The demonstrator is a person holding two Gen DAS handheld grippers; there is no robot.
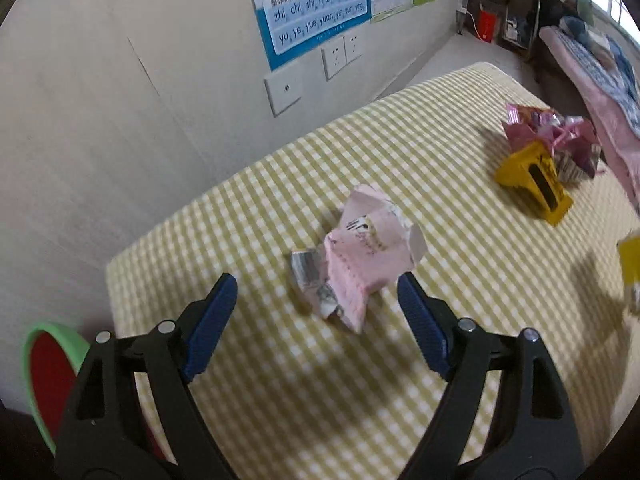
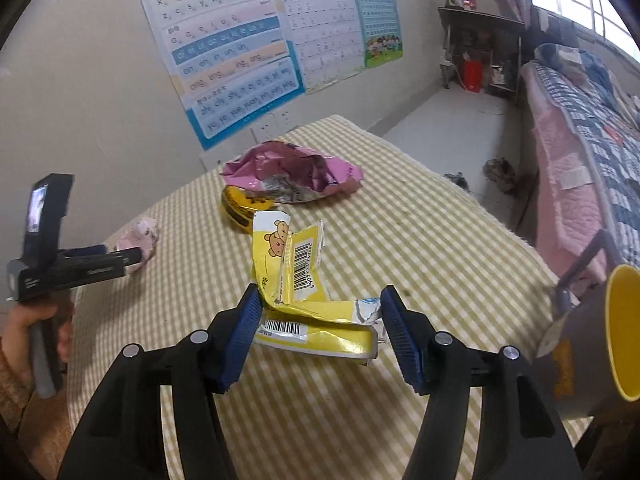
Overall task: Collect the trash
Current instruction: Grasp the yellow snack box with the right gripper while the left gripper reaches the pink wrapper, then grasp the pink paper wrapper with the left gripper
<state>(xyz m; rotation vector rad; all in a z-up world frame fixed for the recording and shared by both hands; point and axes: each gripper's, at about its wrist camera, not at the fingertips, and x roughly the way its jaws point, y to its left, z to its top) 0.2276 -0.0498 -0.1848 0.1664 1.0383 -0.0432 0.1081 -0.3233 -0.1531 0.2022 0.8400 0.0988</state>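
**Both grippers spread over wrappers on the checked cloth**

While the left gripper [image 1: 316, 280] hangs over the table [image 1: 400, 160] in the left wrist view, its blue pads [image 1: 212, 316] stand wide apart with nothing between them. A crumpled pink wrapper [image 1: 360, 256] lies on the cloth just ahead of the tips, at 12 o'clock from the gripper, with a silvery scrap [image 1: 310, 276] touching its left edge. Far off at 2 o'clock a pink foil bag [image 1: 552, 132] rests against a yellow pack [image 1: 532, 180]. At 3 o'clock, on the frame edge, a yellow piece [image 1: 630, 264] is cut off and cannot be made out. A green-rimmed bin [image 1: 40, 364] with a red inside sits low at 8 o'clock, beside the table corner. Posters [image 1: 316, 12] and wall sockets [image 1: 340, 56] line the wall at 12 o'clock.

From the right wrist view, the right gripper [image 2: 318, 312] is likewise spread open, gripping nothing. A torn yellow wrapper [image 2: 296, 280] with a bear print and barcodes lies between and just beyond its pads [image 2: 400, 336], the left pad touching or nearly touching it. Beyond, at 12 o'clock, the pink foil bag [image 2: 292, 176] overlaps the yellow pack [image 2: 240, 204]. At 9 o'clock the left gripper [image 2: 132, 256] reaches the pink wrapper [image 2: 140, 240], held by a hand [image 2: 40, 328]. A grey cup [image 2: 600, 344] with a yellow inside stands at 3 o'clock by the table edge, and a bed [image 2: 580, 128] lies behind it.
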